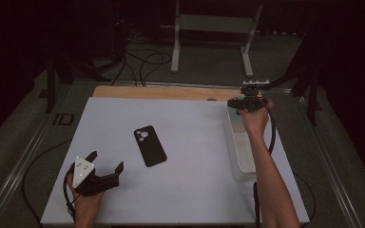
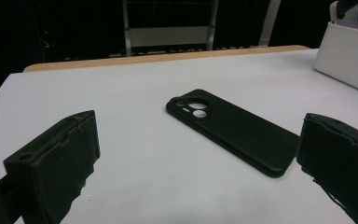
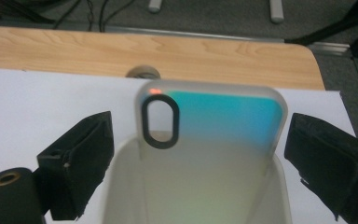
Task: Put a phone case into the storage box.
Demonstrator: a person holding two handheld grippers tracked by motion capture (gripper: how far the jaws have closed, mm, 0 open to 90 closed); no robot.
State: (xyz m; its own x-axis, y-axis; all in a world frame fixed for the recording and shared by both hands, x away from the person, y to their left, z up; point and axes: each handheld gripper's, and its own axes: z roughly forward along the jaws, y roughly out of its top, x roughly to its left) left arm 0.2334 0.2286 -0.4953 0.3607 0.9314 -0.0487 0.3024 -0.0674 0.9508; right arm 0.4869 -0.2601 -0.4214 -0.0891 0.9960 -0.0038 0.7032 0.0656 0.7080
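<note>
Beside right tool (image 3: 198, 154) (spread): iridescent case (image 3: 214, 135) upright in white bin (image 1: 240, 147); black case (image 1: 149, 146) lies ahead of left tool (image 1: 107, 164), spread.

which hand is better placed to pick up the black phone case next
Left, probably. The left gripper sits open near the black phone case, which lies flat just ahead of its jaws. The right gripper is across the table, open around the iridescent case in the white bin.

No text, label or number can be read anywhere.
</note>
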